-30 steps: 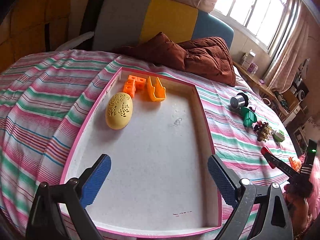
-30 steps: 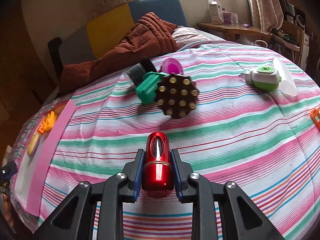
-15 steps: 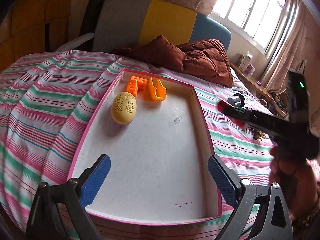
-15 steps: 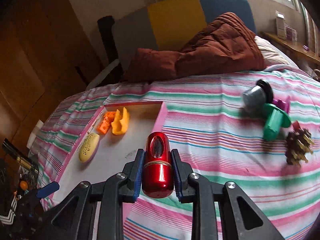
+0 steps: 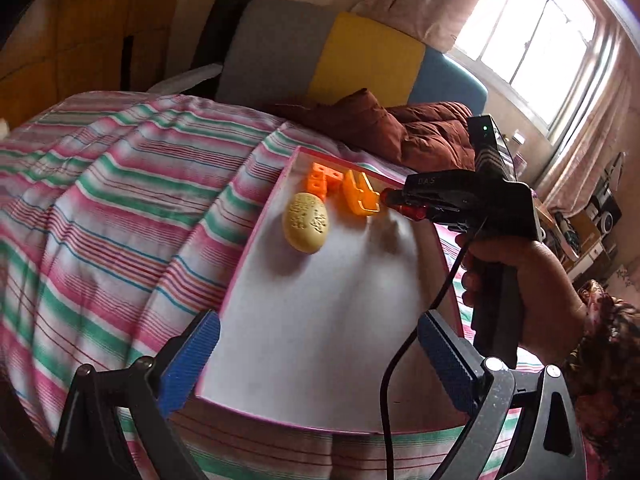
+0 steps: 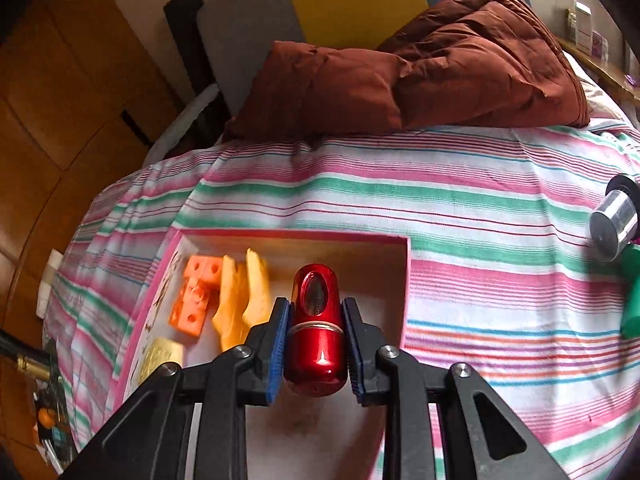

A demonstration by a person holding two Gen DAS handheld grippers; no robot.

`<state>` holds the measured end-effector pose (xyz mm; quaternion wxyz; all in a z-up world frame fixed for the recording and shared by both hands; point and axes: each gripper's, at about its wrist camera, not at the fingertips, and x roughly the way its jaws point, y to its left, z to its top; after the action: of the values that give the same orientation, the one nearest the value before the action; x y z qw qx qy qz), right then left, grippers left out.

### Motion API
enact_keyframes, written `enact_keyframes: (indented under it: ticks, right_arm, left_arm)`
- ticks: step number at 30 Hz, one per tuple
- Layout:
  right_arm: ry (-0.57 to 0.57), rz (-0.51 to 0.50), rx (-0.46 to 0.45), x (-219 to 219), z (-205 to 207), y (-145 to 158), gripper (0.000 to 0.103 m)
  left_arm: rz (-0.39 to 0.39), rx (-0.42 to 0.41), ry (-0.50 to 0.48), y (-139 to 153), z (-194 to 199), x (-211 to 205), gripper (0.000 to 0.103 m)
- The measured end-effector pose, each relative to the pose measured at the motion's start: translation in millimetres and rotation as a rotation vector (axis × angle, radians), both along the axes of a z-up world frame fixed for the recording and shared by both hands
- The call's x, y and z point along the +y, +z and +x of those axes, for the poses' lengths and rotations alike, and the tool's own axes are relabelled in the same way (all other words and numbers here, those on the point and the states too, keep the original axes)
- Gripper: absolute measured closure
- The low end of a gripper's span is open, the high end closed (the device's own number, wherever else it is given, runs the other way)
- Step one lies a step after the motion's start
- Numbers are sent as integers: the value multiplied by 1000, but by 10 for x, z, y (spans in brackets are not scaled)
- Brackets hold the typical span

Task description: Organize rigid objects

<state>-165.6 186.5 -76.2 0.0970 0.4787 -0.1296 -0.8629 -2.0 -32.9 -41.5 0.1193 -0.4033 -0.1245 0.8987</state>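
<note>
Left wrist view looks up the pink-rimmed tray point(image 5: 256, 240) from its near end; right wrist view hovers close, apparently over its far corner point(image 6: 407, 280); both share it.

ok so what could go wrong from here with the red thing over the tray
1. The right gripper holds the glossy red capsule just beside the yellow bracket. Lowering it there could bump the bracket into the orange blocks.
2. The capsule is rounded and smooth. Once released on the flat tray it may roll, perhaps toward the yellow egg.
3. The left gripper hangs open over the tray's near edge and could nudge the tray on the soft striped bedspread.
</note>
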Motion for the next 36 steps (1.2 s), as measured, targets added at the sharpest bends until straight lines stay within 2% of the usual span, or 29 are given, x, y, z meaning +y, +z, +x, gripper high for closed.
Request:
enact_keyframes:
  ticks: [5, 8, 13, 21, 25, 36]
  right_arm:
    - [0, -13, 1, -22, -87, -12, 74]
    - [17, 6, 43, 11, 19, 97, 73]
    - [30, 8, 124, 135, 360, 273, 71]
    - [16, 39, 169, 426, 921, 350, 70]
    - [-16, 50, 178, 582, 1145, 325, 70]
    - [-102, 86, 130, 1070, 1579, 111, 70]
  left_arm:
    - [25, -11, 39, -20, -23, -126, 3]
    - [35, -7, 49, -15, -17, -153, 3]
    - [48, 0, 43, -16, 3, -143, 3]
    - [35, 4, 3, 7, 76, 16, 3]
    - [22, 8, -31, 13, 114, 132, 3]
    - [14, 14, -134, 44, 245, 463, 3]
